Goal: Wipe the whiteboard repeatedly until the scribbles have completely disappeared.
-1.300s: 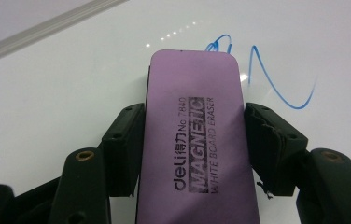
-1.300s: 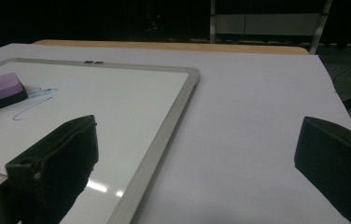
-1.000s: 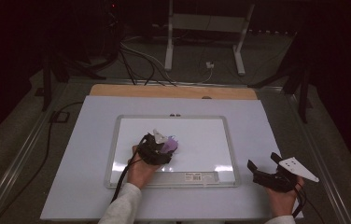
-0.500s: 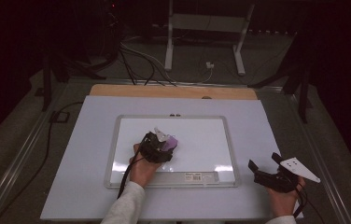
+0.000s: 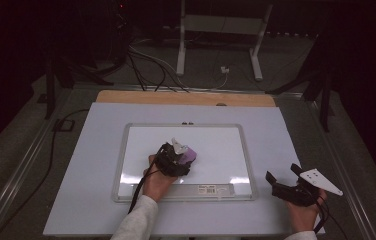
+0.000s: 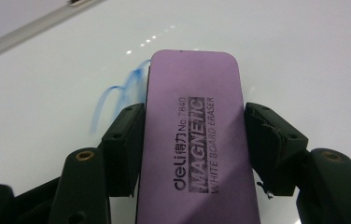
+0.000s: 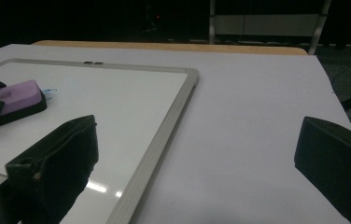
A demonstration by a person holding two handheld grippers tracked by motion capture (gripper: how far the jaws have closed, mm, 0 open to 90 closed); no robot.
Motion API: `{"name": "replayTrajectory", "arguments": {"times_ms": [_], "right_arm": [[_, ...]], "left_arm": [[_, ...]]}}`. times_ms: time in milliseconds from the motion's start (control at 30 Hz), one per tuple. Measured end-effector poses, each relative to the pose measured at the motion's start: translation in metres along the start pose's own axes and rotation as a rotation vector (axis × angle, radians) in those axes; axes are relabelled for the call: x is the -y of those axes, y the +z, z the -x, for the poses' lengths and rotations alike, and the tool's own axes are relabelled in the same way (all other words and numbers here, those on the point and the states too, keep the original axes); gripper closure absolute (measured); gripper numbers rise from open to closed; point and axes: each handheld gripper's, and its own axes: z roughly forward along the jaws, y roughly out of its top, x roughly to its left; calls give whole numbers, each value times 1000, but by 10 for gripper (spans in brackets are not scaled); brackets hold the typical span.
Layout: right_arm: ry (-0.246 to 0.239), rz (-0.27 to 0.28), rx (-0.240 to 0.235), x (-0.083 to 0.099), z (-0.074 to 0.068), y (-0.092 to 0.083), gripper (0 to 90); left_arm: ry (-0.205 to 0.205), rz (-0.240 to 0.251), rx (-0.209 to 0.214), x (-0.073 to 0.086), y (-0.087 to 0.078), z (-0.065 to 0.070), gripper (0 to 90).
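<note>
The purple whiteboard eraser lies flat on the whiteboard, near the board's middle and a little toward its left edge, pinched across its width by the left claw. Since a second ago the eraser has slid only slightly toward the board's near edge. Blue marker strokes remain just beside its front left corner, so by my judgement the wiping is unfinished and the next pass must cover them. The right claw rests at the surface's near right corner, off the board, its jaws spread wide and holding nothing.
</note>
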Motion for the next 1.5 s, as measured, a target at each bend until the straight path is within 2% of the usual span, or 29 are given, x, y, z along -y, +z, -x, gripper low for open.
{"name": "replayTrajectory", "arguments": {"times_ms": [167, 267, 333, 400, 467, 567, 667, 767, 833, 900, 967, 1100, 1200, 1267, 1367, 1500], "right_arm": [[0, -1, 0, 0, 0, 0, 0], [2, -2, 1, 0, 0, 0, 0], [3, -1, 1, 0, 0, 0, 0], [4, -1, 0, 0, 0, 0, 0], [3, -2, 0, 0, 0, 1, 0], [1, -2, -2, 0, -1, 1, 0], [-3, -3, -3, 0, -2, 1, 0], [-2, -4, -4, 0, -2, 2, 0], [-3, -3, -3, 0, -2, 1, 0], [-1, -2, -3, 0, -1, 1, 0], [2, -1, -2, 0, -1, 0, 0], [5, -2, -1, 0, 0, 0, 0], [4, -2, -2, 0, 0, 1, 0], [1, -4, -3, 0, -1, 1, 0], [-2, -5, -5, 0, -2, 2, 0], [-3, -5, -6, 0, -2, 2, 0]], "left_arm": [[-49, -16, -82, 4, -4, -25, 421], [-115, -18, -130, 9, -7, -43, 421], [-159, -19, -144, 12, -8, -53, 421], [-179, -18, -140, 12, -8, -57, 422], [-162, -19, -156, 11, -7, -54, 421], [-151, -17, -141, 8, -5, -47, 422], [-116, -15, -106, 4, -2, -37, 422], [-78, -11, -41, 0, 1, -24, 421], [-45, -15, -47, -1, 1, -19, 422], [-56, -15, -41, -1, 1, -21, 422], [-58, -16, -76, 0, 1, -26, 422], [-110, -31, -148, 2, -1, -43, 421], [-135, -34, -153, 1, 0, -50, 422], [-129, -36, -164, 0, 1, -47, 422], [-119, -26, -136, -4, 5, -38, 422], [-63, -21, -86, -9, 8, -18, 422]]}}
